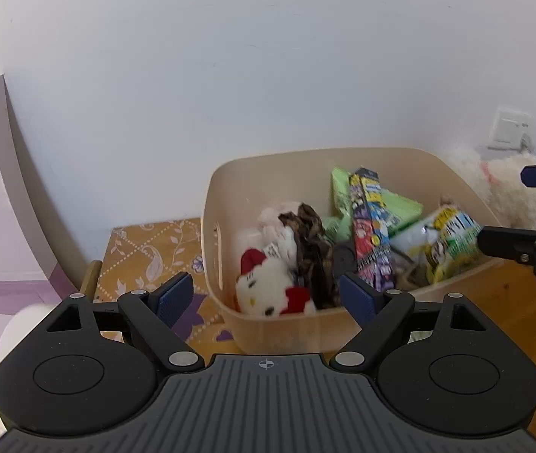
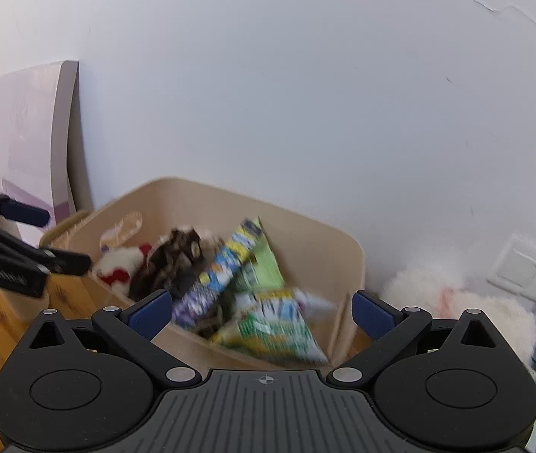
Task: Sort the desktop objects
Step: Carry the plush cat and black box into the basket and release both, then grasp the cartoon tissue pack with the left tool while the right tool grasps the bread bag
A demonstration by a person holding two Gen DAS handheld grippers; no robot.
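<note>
1. Above the near rim of the beige bin (image 1: 260, 328), the left gripper (image 1: 268, 296) tilts downward, jaws spread and empty.
2. At its 12 o'clock, a white plush cat (image 1: 268, 290) lies in the bin.
3. At 2 o'clock, the right gripper (image 2: 260, 315) also tilts down, jaws wide, nothing clamped.
4. Snack packets (image 2: 268, 324) lie in the bin below it.

left tool (image 1: 268, 294) gapes empty before the beige bin (image 1: 230, 324) holding a white cat plush (image 1: 268, 290) and snack packets (image 1: 371, 226).
</note>
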